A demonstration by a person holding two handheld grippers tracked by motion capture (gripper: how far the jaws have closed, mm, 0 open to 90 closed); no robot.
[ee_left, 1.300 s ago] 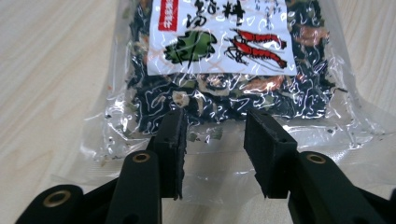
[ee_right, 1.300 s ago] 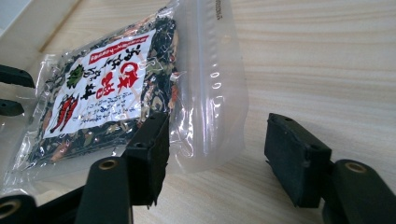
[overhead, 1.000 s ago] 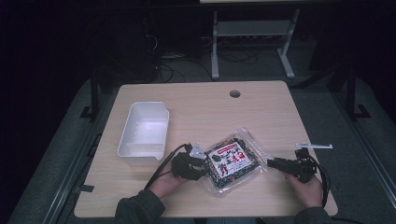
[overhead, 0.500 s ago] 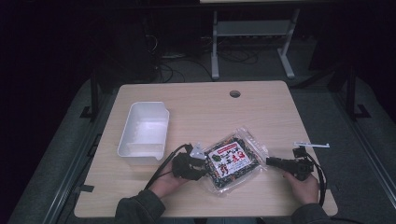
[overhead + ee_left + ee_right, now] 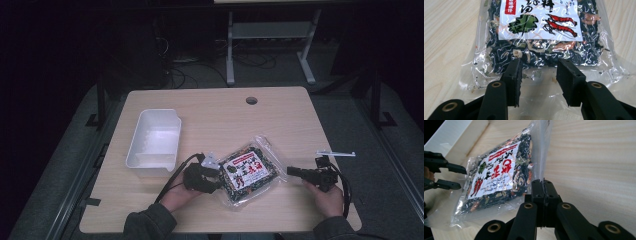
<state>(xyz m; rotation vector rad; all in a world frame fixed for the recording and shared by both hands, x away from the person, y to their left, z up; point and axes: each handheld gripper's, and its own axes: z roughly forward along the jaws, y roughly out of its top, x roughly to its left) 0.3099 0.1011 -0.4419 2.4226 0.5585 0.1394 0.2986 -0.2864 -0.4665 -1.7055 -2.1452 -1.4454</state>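
Counting — one packet (image 5: 247,172) | one tub (image 5: 154,141) | two grippers — left gripper (image 5: 539,75), right gripper (image 5: 544,185)

Dark lab: cables (image 5: 185,75), metal stand (image 5: 270,37)

We find one sealed clear plastic packet (image 5: 248,173) lying flat on the bench, near its front edge and turned askew to it. We see dark dried contents with pale and orange flecks through the film. A white label (image 5: 541,17) on top bears a red band, dark characters, a green leaf and red shrimp. Its film is crinkled, with clear margins around the contents.
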